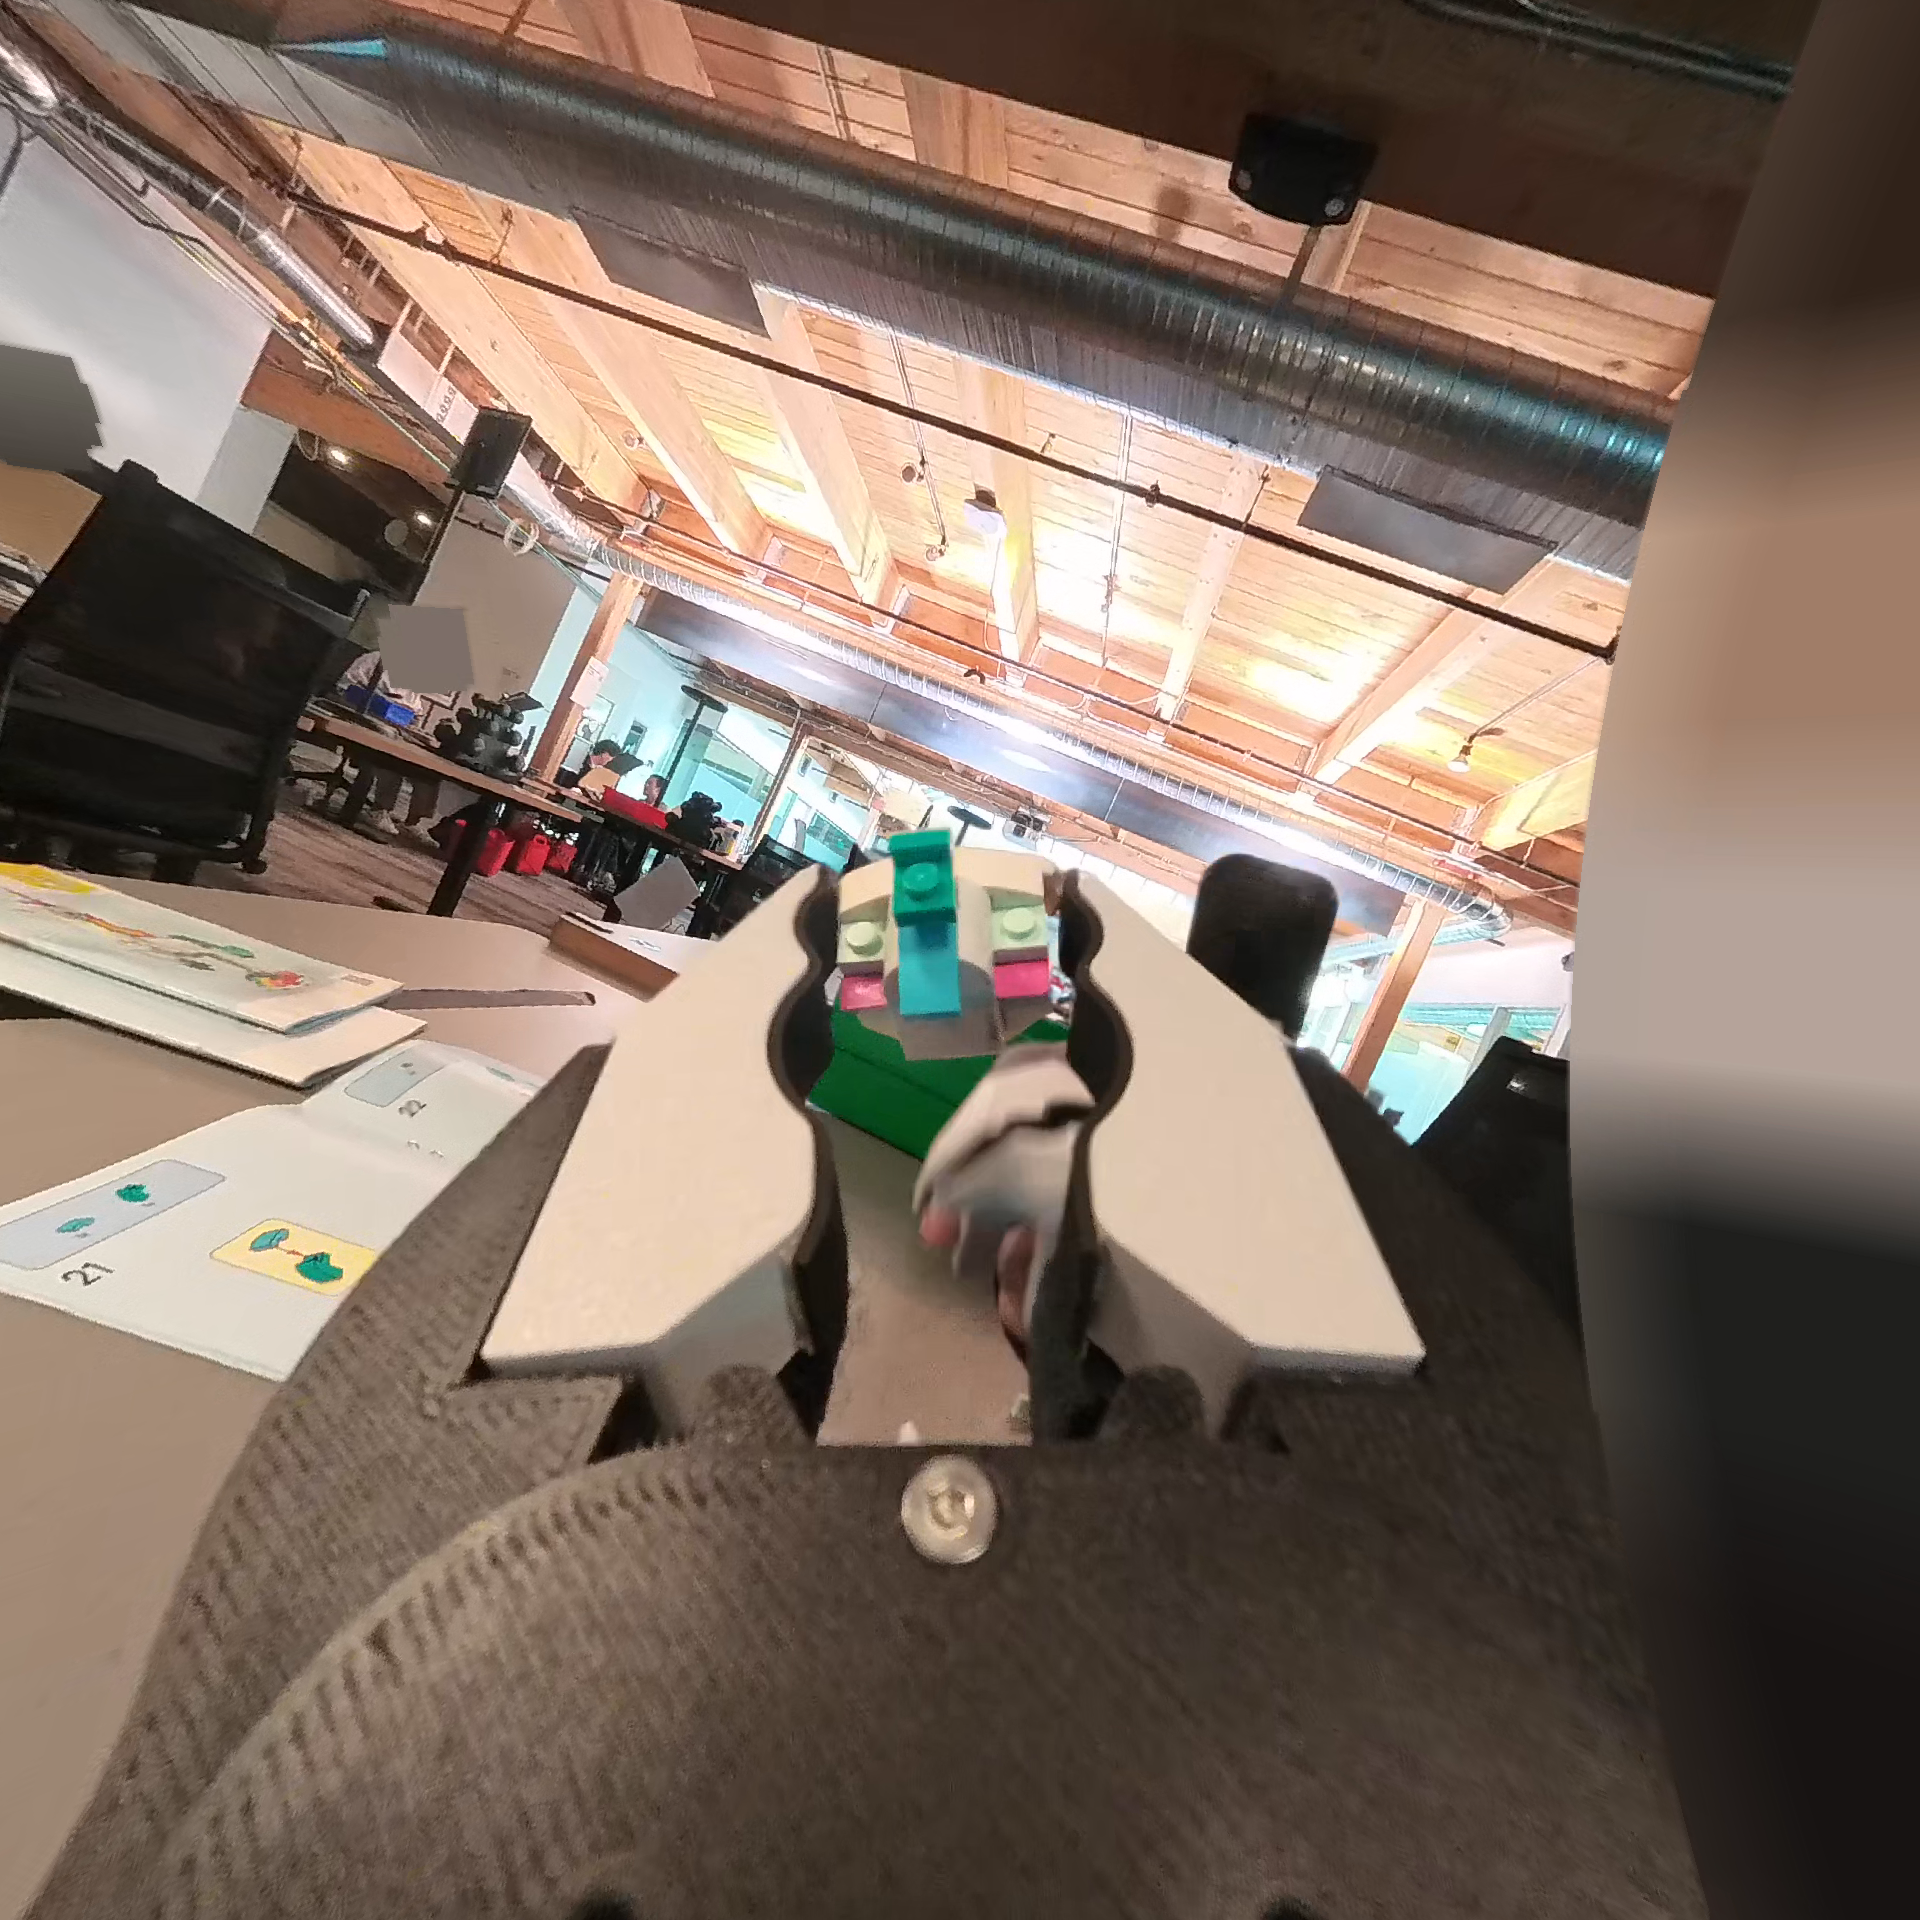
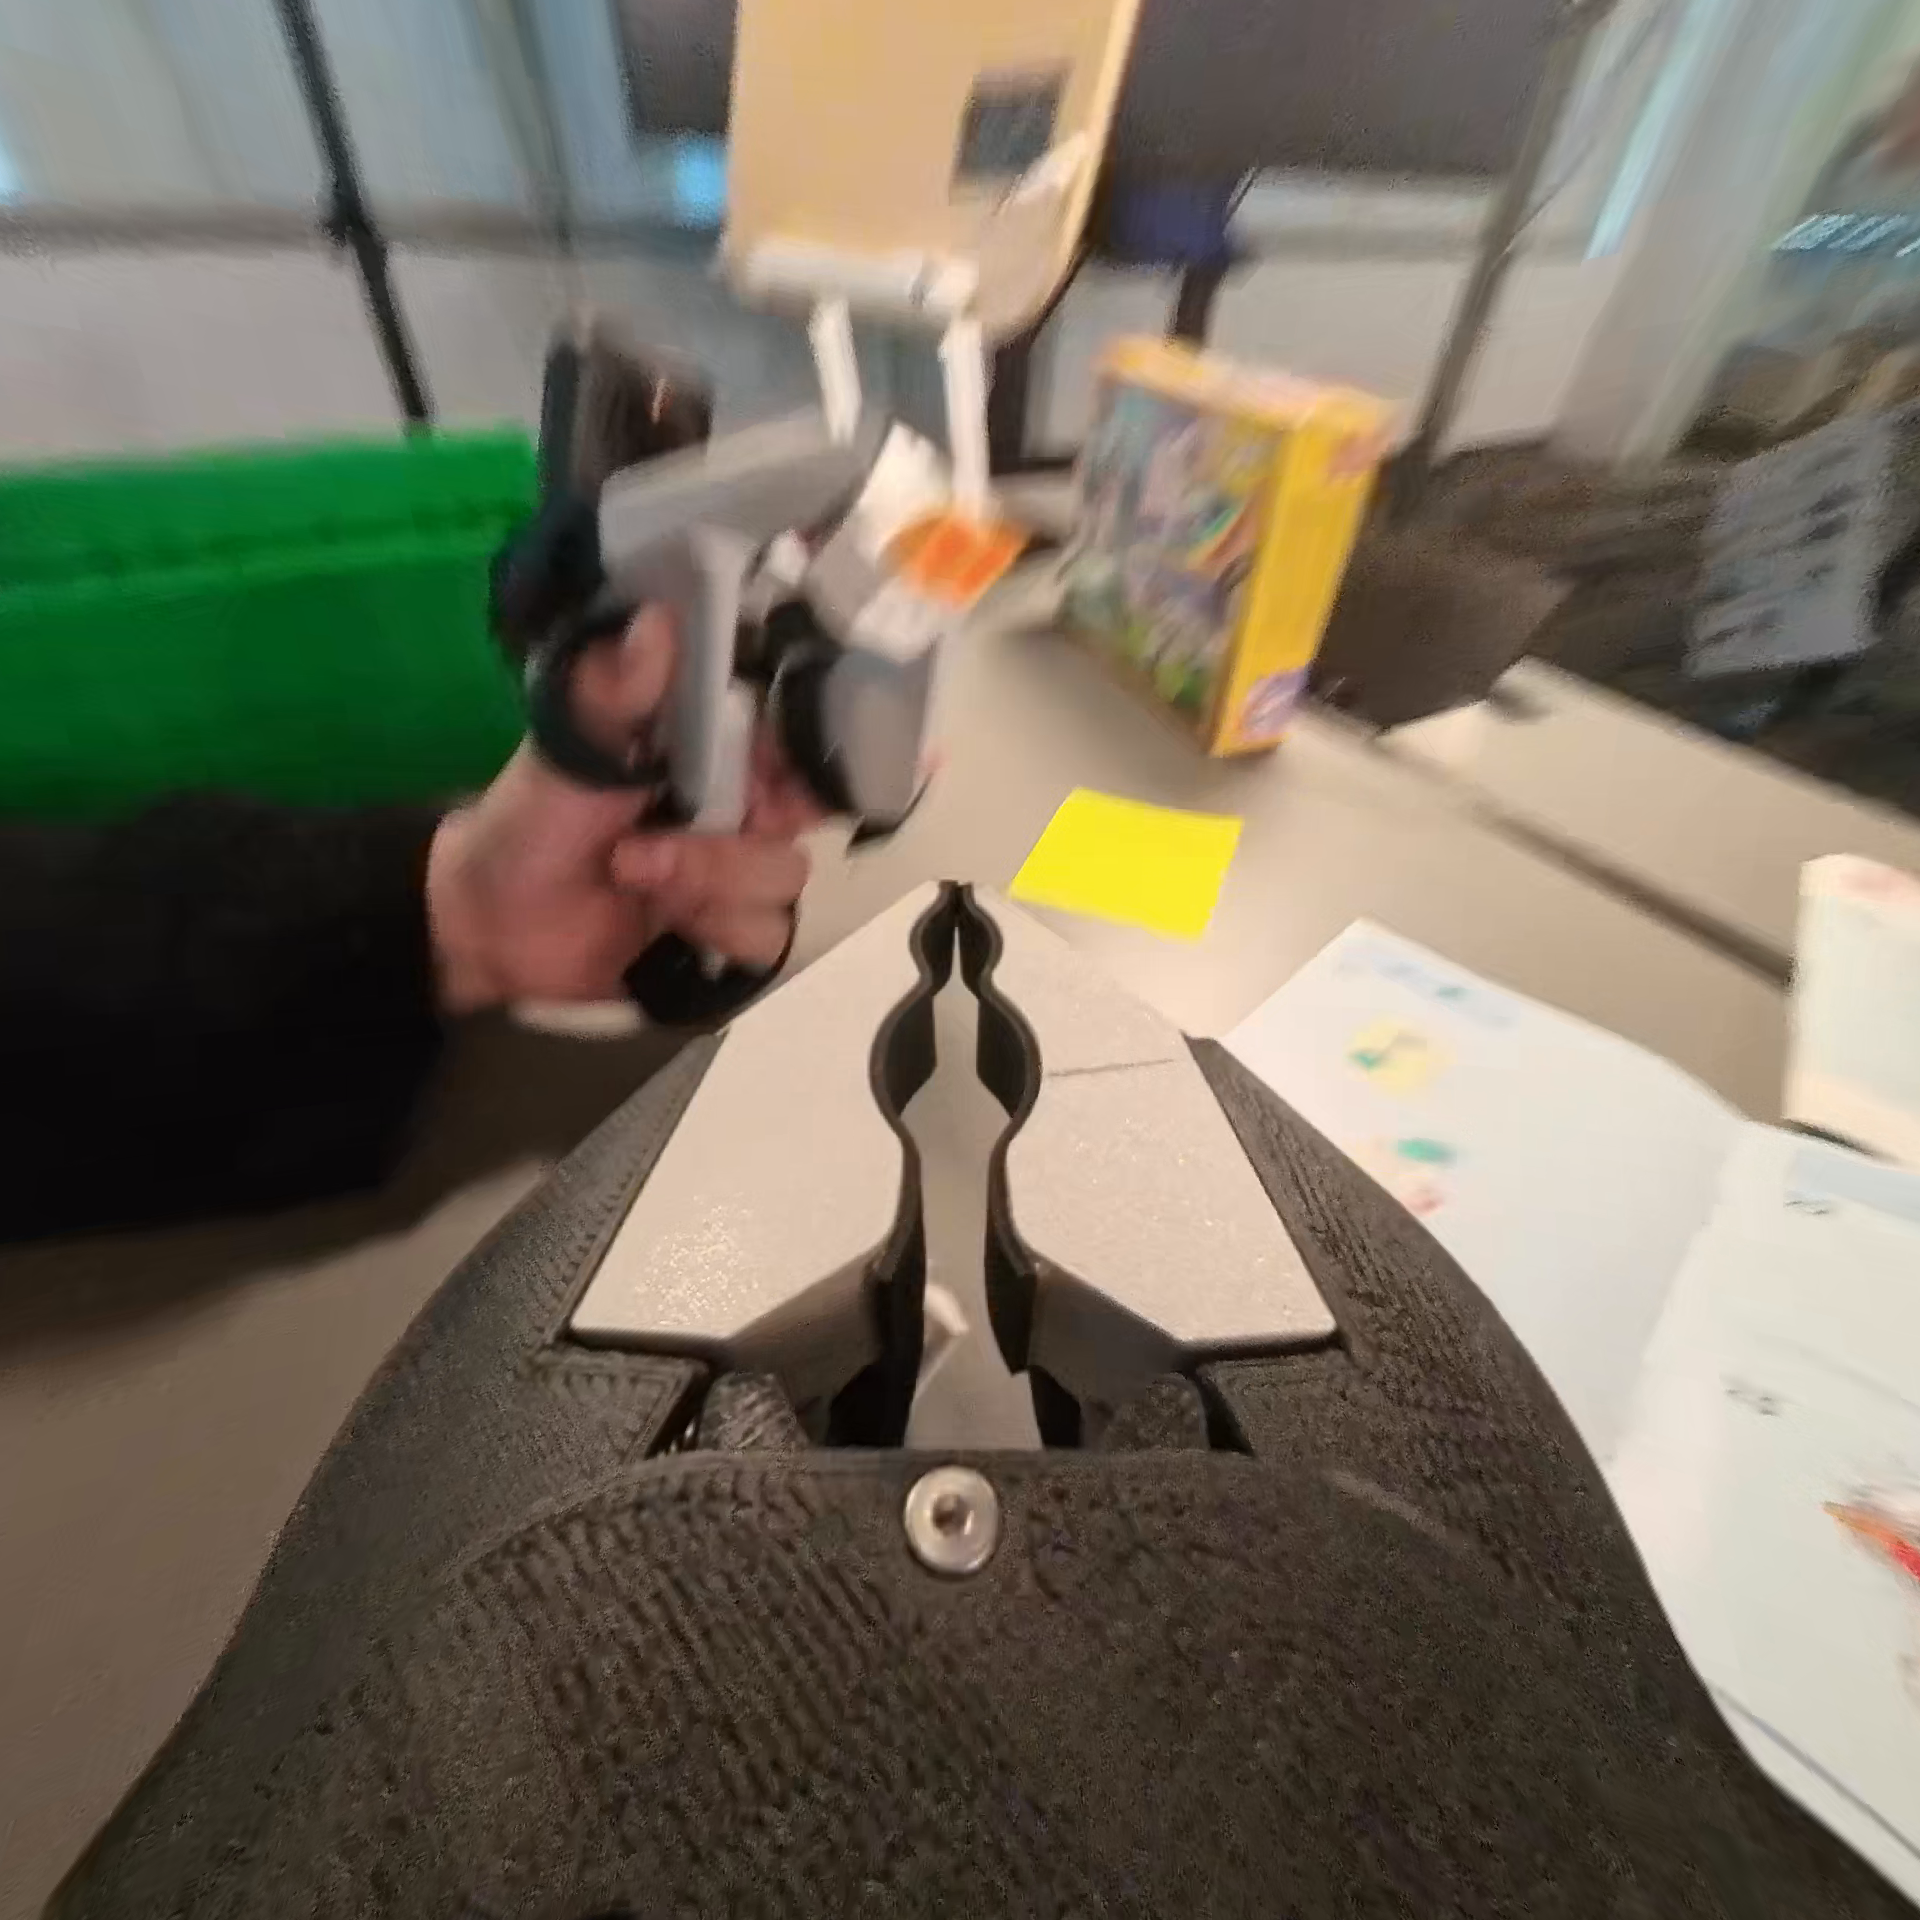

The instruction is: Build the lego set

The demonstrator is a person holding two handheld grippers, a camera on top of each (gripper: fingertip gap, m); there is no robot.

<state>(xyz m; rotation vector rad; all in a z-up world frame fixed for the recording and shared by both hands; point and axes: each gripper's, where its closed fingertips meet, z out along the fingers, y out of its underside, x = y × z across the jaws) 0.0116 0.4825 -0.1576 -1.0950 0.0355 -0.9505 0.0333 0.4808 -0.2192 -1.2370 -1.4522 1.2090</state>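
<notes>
My left gripper (image 1: 943, 896) is tilted up off the table and shut on a small lego assembly (image 1: 920, 961) of white, pale green, teal and magenta pieces, pinched at the fingertips. A blurred grey and white shape with a fingertip (image 1: 997, 1164) shows between its fingers, lower down. My right gripper (image 2: 956, 896) is shut with nothing visible between its tips, low over the grey table (image 2: 1351, 831). The right wrist view is motion-blurred; the left gripper (image 2: 717, 665) shows there to the upper left, held by a hand (image 2: 582, 904).
An open instruction booklet (image 1: 239, 1236) lies left of the left gripper and shows right of the right gripper (image 2: 1507, 1195). A second booklet (image 1: 177, 956) lies farther left. A yellow lego box (image 2: 1226, 551) and a yellow sheet (image 2: 1127, 862) lie ahead. A green mass (image 2: 260, 613) fills the left. There is about 7 cm between the tips of the two grippers. The green mass (image 2: 260, 613) is about 30 cm from both grippers' fingertips.
</notes>
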